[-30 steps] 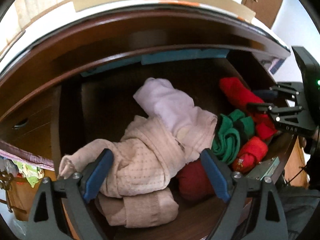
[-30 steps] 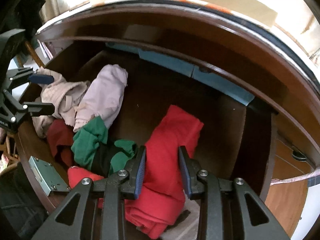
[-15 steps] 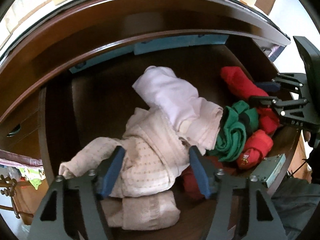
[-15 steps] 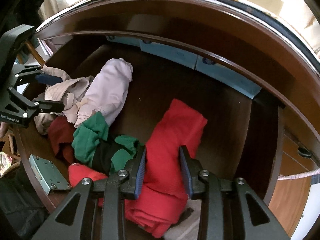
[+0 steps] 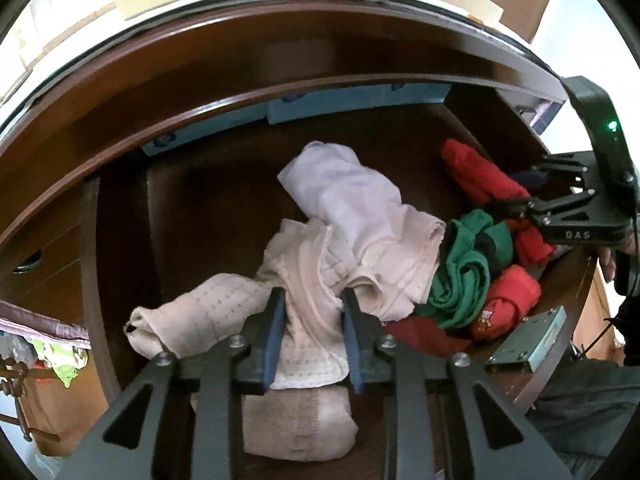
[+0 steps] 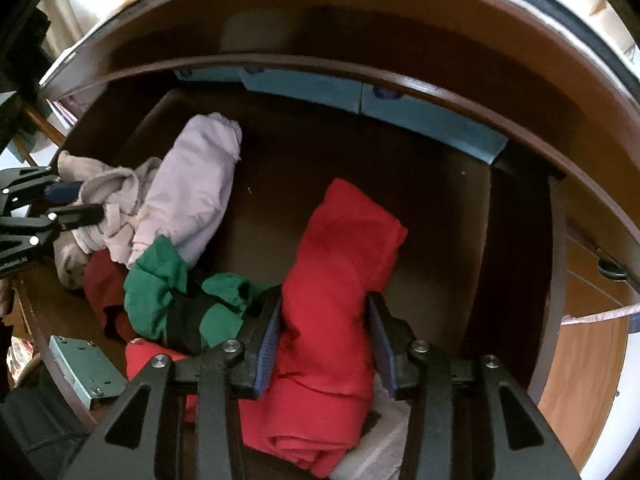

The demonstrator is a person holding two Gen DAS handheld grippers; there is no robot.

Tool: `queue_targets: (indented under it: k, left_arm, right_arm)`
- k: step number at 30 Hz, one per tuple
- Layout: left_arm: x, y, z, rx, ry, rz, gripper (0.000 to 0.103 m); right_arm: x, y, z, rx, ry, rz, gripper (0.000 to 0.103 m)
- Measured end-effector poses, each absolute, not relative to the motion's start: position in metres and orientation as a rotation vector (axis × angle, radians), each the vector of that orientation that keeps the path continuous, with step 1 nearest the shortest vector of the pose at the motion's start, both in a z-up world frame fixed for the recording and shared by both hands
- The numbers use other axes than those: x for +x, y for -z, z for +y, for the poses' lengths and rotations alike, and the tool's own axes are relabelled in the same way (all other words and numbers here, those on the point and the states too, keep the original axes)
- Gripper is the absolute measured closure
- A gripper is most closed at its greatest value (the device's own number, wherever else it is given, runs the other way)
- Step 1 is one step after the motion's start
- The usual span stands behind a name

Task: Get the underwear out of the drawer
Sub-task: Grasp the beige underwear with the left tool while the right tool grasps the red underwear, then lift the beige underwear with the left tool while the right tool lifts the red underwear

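Observation:
An open dark wooden drawer (image 5: 120, 248) holds a heap of underwear. My left gripper (image 5: 313, 300) is shut on a beige dotted garment (image 5: 304, 280) at the drawer's front left; it also shows in the right wrist view (image 6: 92, 204). A pale lilac garment (image 5: 344, 188) lies behind it. My right gripper (image 6: 326, 312) is shut on a folded red garment (image 6: 340, 264) at the drawer's right; it also shows in the left wrist view (image 5: 516, 196). Green-and-black underwear (image 6: 168, 300) lies between the two grippers.
A small red piece with a cartoon print (image 5: 504, 304) and a dark red piece (image 6: 104, 288) lie near the front edge. A metal lock plate (image 6: 84, 364) is fixed on the drawer front. Pale blue boxes (image 6: 360, 100) line the back wall.
My left gripper has closed from wide open onto the beige garment. My right gripper has stayed clamped on the red garment, with the view shifted slightly deeper over the drawer.

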State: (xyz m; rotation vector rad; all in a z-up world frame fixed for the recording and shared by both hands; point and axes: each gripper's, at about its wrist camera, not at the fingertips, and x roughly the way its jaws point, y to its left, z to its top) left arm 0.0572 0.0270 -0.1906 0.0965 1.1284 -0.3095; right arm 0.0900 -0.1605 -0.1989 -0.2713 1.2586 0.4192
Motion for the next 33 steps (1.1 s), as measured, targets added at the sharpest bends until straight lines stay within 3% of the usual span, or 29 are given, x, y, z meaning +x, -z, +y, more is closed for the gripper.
queue_targets:
  k: [3, 7, 33]
  left_arm:
    - [0.053, 0.188, 0.028, 0.102, 0.307, 1.112, 0.082]
    - [0.044, 0.181, 0.038, 0.070, 0.307, 1.078, 0.087]
    - [0.030, 0.132, 0.068, -0.126, 0.319, 0.818, 0.094]
  right_arm:
    - [0.090, 0.200, -0.157, -0.293, -0.423, 1.262, 0.059]
    - [0.084, 0.195, -0.158, -0.304, -0.429, 1.201, 0.070]
    - [0.057, 0.156, -0.179, -0.213, -0.463, 0.969, 0.071]
